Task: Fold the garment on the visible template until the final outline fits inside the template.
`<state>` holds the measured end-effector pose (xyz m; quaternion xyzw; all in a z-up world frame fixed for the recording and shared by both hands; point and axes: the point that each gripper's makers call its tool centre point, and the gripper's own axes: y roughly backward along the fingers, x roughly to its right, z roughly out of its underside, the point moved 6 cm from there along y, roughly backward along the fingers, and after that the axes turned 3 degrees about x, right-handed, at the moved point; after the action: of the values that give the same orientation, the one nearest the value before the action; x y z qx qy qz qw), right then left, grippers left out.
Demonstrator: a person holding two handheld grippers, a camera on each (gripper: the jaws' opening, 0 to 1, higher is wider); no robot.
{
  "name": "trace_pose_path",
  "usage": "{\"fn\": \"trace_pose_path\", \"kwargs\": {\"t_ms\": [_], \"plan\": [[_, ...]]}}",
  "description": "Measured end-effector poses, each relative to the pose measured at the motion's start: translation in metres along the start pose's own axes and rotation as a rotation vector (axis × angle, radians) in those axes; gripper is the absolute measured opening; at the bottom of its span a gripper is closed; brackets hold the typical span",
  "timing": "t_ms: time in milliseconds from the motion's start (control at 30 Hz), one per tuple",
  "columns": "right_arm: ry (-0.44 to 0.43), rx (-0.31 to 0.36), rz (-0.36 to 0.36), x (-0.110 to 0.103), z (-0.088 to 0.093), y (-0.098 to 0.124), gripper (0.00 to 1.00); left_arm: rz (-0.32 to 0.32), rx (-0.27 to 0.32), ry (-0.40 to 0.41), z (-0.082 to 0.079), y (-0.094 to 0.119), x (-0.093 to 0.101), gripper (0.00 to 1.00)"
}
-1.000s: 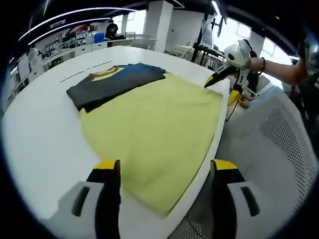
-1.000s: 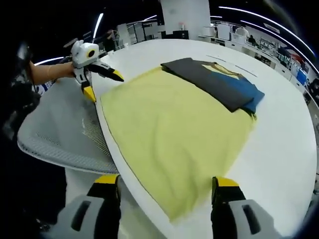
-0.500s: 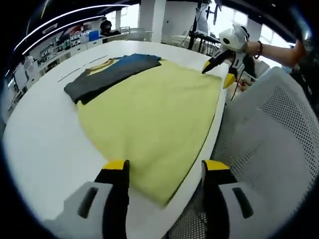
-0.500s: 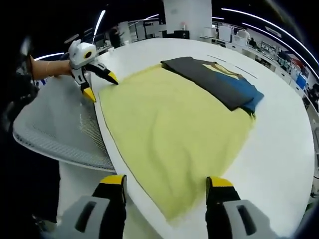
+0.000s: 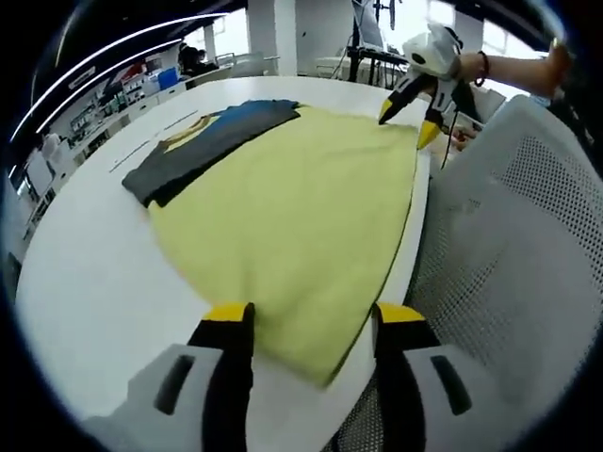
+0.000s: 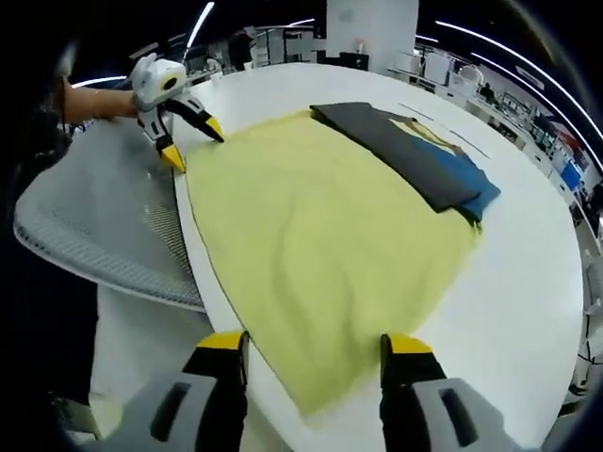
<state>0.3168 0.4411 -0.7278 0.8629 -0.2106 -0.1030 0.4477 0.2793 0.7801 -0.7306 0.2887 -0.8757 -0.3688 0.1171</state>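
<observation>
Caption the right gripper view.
Right claw open over yellow cloth corner on white table; folded dark garment beyond.

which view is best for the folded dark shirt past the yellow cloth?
The right gripper view: the folded dark shirt sits nearer centre, its blue end and yellow collar clear, overlapping the yellow cloth. The left gripper view shows the same shirt smaller, compressed toward the upper left.

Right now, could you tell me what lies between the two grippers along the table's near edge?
In both views, the near hem of the yellow cloth spans that stretch. The left gripper and right gripper each straddle a corner of it, jaws open.
</observation>
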Motion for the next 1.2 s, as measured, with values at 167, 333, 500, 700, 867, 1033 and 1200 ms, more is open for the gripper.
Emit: {"fn": "trace_pose_path", "kwargs": {"t_ms": [167,333,500,700,867,1033,1200], "plan": [[0.010,0.001,-0.003,0.001,0.000,0.000,0.54,-0.005,-0.013,0.002,-0.001,0.000,-0.005,0.42],[0.016,0.001,-0.006,0.003,0.001,0.000,0.51,-0.011,-0.016,0.005,-0.001,0.000,-0.007,0.37],[0.032,0.002,-0.013,0.002,0.000,0.001,0.42,-0.029,-0.010,0.017,-0.002,0.001,-0.010,0.22],[0.045,0.005,-0.030,-0.003,0.000,0.001,0.26,-0.048,-0.011,0.042,-0.001,0.001,-0.014,0.14],[0.041,0.009,-0.016,0.000,0.000,0.001,0.16,-0.065,-0.012,0.048,-0.003,0.000,-0.016,0.08],[0.022,0.012,0.010,0.005,0.000,0.001,0.04,-0.067,-0.015,0.044,-0.003,0.000,-0.017,0.02],[0.020,0.016,0.007,0.005,0.000,0.001,0.03,-0.069,-0.014,0.038,-0.004,0.001,-0.017,0.00]]}}
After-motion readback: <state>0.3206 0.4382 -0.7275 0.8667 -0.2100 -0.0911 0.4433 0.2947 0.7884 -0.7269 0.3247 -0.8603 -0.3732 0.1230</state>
